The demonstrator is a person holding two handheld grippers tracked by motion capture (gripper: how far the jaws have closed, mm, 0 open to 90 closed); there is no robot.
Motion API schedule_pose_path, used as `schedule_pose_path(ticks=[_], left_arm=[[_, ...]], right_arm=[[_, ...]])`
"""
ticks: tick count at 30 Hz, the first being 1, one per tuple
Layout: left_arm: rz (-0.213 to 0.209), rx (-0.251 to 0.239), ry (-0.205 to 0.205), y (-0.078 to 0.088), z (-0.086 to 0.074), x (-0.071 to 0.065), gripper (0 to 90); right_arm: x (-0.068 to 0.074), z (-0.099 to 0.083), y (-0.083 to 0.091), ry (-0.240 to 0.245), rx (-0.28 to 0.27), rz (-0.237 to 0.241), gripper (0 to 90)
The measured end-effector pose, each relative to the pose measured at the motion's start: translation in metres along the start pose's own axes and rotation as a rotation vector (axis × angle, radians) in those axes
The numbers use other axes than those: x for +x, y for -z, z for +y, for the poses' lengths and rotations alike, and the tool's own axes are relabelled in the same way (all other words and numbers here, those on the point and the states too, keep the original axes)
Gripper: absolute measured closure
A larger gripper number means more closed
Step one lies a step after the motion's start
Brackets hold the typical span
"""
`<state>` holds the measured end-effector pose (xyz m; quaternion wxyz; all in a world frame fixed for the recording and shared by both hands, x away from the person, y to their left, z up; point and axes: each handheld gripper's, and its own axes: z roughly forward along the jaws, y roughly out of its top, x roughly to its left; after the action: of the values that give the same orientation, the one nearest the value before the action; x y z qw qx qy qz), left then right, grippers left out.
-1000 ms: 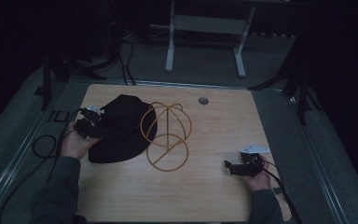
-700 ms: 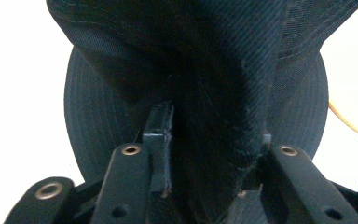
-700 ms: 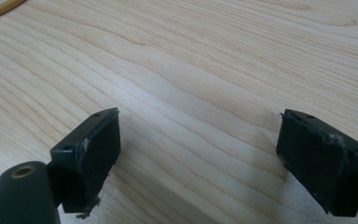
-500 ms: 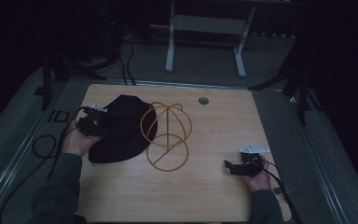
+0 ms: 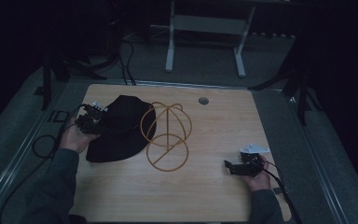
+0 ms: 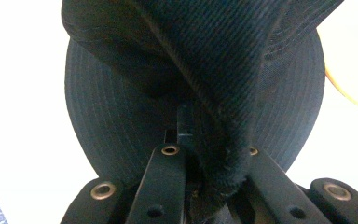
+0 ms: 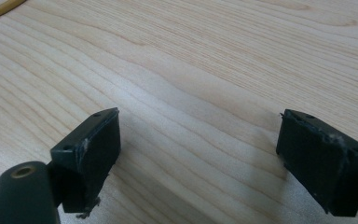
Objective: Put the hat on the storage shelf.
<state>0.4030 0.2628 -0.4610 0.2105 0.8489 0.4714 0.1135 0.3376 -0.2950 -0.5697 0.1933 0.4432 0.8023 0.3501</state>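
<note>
A black bucket hat (image 5: pixel 121 128) lies on the left part of the wooden table (image 5: pixel 214 196). In the left gripper view its brim (image 6: pixel 242 70) is folded up and pinched between the black jaws. My left gripper (image 5: pixel 95 123) sits at the hat's left edge; its jaws have just been closing, and it (image 6: pixel 209 154) is now shut on the brim. A gold wire stand (image 5: pixel 167 135) made of rings lies just right of the hat, overlapping its edge. My right gripper (image 5: pixel 230 167) rests at the front right, and it (image 7: pixel 198 135) is open over bare wood.
A round grommet (image 5: pixel 203 100) is set in the table's far side. A white metal frame (image 5: pixel 205 28) stands on the floor behind the table. A black cable (image 5: pixel 42 144) loops off the left edge. Dark floor surrounds the table.
The left hand has barely shifted at the hat's left edge. The hat, the wire stand and the right gripper lie as before.
</note>
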Motion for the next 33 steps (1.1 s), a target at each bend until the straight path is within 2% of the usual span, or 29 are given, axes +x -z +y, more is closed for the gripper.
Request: schedule_pose_path(ticks=[8, 33], left_arm=[[-0.021, -0.017, -0.011, 0.005, -0.003, 0.003, 88.0], [-0.001, -0.060, -0.043, 0.031, -0.003, 0.007, 88.0]], right_arm=[[0.000, 0.000, 0.000, 0.000, 0.000, 0.000, 13.4], [0.000, 0.000, 0.000, 0.000, 0.000, 0.000, 13.4]])
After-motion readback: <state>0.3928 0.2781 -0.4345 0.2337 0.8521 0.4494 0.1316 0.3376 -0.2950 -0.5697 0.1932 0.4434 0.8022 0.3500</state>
